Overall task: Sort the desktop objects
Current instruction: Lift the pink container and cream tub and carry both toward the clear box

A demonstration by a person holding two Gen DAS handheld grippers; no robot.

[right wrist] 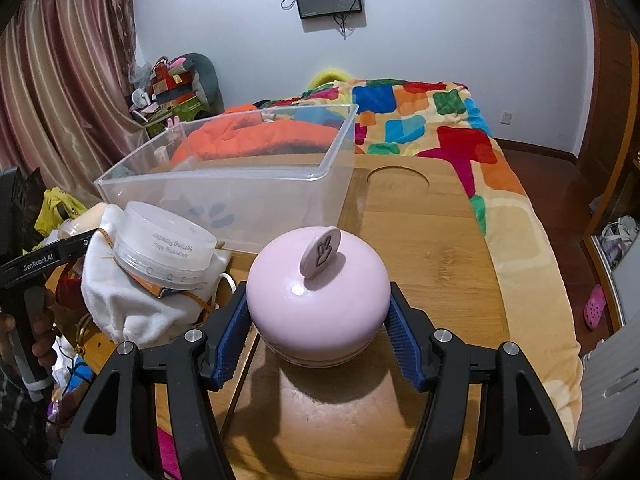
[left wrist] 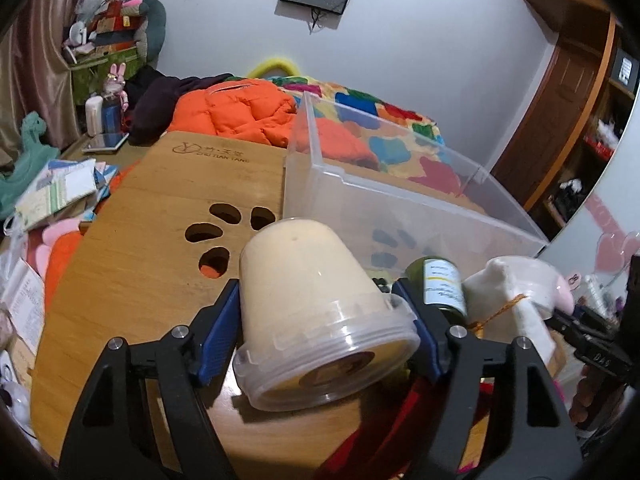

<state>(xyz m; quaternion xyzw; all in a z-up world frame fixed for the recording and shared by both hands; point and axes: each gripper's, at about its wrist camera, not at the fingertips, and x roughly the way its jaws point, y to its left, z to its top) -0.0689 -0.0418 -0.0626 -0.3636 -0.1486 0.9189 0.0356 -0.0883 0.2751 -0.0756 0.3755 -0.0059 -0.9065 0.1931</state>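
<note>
The left gripper squeezes a see-through plastic tub of cream-coloured powder, tipped on its side over the wooden lap table. The right gripper hugs a round pink jar with a flat bunny knob. Just behind stands a clear plastic box, open on top. The wood to the right of the box is bare, up to the table's edge.

Read "GenRobot.AI" in white along the black gripper arm at nine o'clock. Read "Morning Mist Setting Powder", upside down, on the clear round jar. Made out a burnt-in logo with "ZHU TIAN TANG"-like letters, blurred, on the wooden bench toward eleven o'clock.
</note>
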